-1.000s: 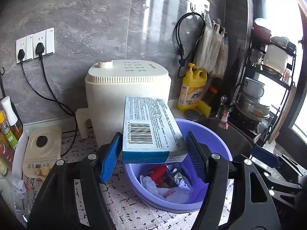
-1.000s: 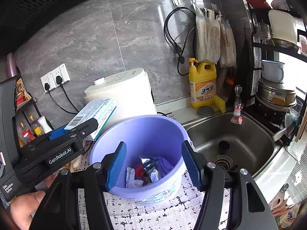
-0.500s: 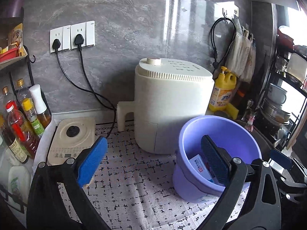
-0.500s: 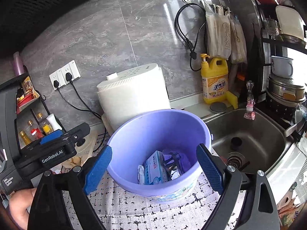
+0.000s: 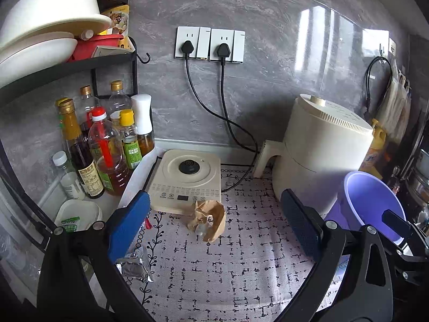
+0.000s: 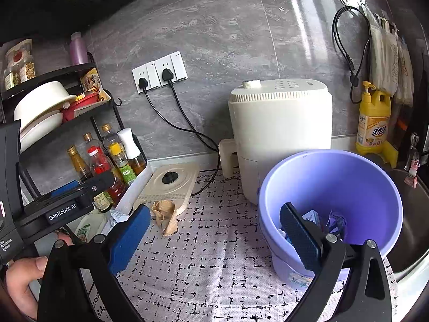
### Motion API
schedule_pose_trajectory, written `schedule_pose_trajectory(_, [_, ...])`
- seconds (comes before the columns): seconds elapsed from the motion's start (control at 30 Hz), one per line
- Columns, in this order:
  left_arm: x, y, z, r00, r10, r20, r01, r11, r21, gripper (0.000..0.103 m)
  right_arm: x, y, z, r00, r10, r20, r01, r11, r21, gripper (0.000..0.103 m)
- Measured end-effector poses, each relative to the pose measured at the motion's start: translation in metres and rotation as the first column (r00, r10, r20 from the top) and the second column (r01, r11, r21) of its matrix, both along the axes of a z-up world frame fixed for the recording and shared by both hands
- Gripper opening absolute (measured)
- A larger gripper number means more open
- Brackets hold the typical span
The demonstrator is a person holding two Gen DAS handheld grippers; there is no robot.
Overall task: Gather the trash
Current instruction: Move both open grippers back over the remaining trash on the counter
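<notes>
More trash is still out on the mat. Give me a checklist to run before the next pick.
1. Left gripper empty, wide open: ok.
2. Right gripper empty, jaws opening: ok.
3. Crumpled brown paper in view, unobstructed on the mat: ok.
4. Foil wrapper reachable: cannot tell, partly behind the left finger.
5. Purple bucket upright, room inside: ok.
6. Kettle base touching the brown paper: cannot tell.

Glossy plastic bucket [image 6: 348, 177]; crumpled brown paper [image 5: 210, 218]; glossy stone wall [image 5: 268, 53].

Both wrist views face the counter mat [image 5: 228, 263] – near.
</notes>
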State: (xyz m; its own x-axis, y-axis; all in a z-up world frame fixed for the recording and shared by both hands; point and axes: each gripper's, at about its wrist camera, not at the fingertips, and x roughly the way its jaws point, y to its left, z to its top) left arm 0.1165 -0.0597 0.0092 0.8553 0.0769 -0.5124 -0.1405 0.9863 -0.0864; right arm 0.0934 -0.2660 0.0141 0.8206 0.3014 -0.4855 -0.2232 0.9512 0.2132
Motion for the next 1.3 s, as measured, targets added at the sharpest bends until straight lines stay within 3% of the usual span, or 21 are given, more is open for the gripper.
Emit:
schedule_pose_trajectory(0.73, [-0.049, 0.050, -0.005, 0.980, 0.199, -0.014, -0.199, 0.980, 0.025, 0.097, 0.004, 0.055, -0.009, 0.981, 0.196, 0.002, -0.195, 0.981, -0.006, 0.095])
schedule_pose_trajectory(1.0, [-0.060, 0.053, -0.029, 0.970, 0.237, -0.055, -0.238, 0.971, -0.001, 0.097, 0.001, 0.059, -0.022, 0.971, 0.236, -0.027, -0.237, 0.971, -0.024, 0.095])
schedule_pose_trajectory(1.3, [-0.053, 0.062, -0.084, 0.953, 0.258, -0.157, -0.268, 0.963, -0.040, 0.097, 0.008, 0.067, -0.058, 0.957, 0.265, -0.116, -0.273, 0.961, -0.054, 0.095])
